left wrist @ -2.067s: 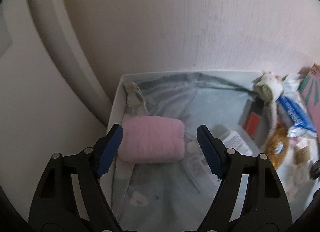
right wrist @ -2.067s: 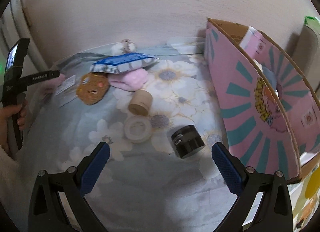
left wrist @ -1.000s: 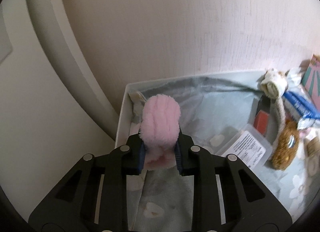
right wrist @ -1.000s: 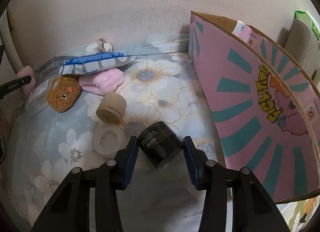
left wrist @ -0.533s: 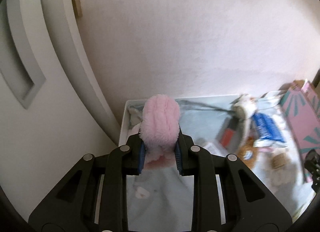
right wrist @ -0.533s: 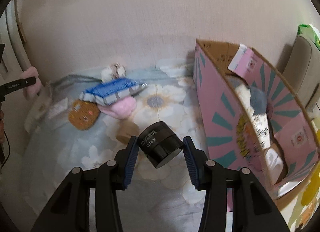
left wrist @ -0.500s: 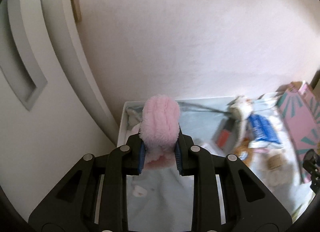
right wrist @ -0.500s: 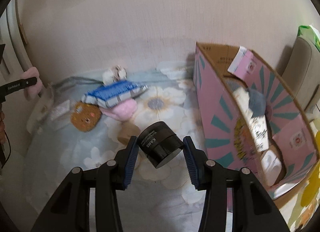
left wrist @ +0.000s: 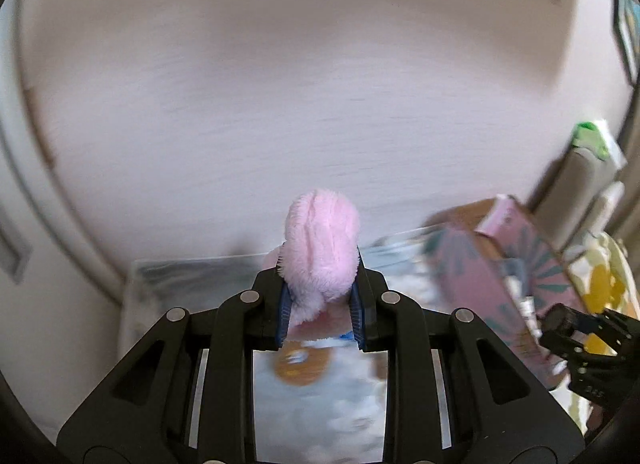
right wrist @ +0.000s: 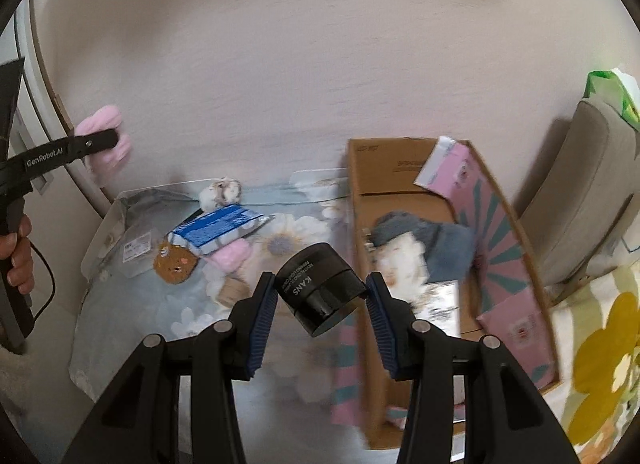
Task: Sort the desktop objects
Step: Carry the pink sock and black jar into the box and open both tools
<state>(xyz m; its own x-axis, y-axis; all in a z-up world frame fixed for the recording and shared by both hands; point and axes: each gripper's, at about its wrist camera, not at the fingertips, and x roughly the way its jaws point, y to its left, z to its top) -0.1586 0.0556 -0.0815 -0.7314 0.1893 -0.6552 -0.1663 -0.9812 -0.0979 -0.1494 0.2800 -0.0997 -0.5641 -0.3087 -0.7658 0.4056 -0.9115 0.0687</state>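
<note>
- The right gripper [right wrist: 320, 300] pinches a black jar [right wrist: 320, 290] tilted, lifted just left of the pink cardboard box [right wrist: 504, 232]; carry it over the box's open top before letting go.
- The left gripper [left wrist: 320, 296] squeezes a pink fluffy roll [left wrist: 322, 248], well left of the box; bring it across likewise.
- Clear the box's near wall, lower gently, avoid the grey cloth [right wrist: 432, 240] inside.

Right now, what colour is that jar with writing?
Black jar with white lettering; clearest in the right wrist view.
</note>
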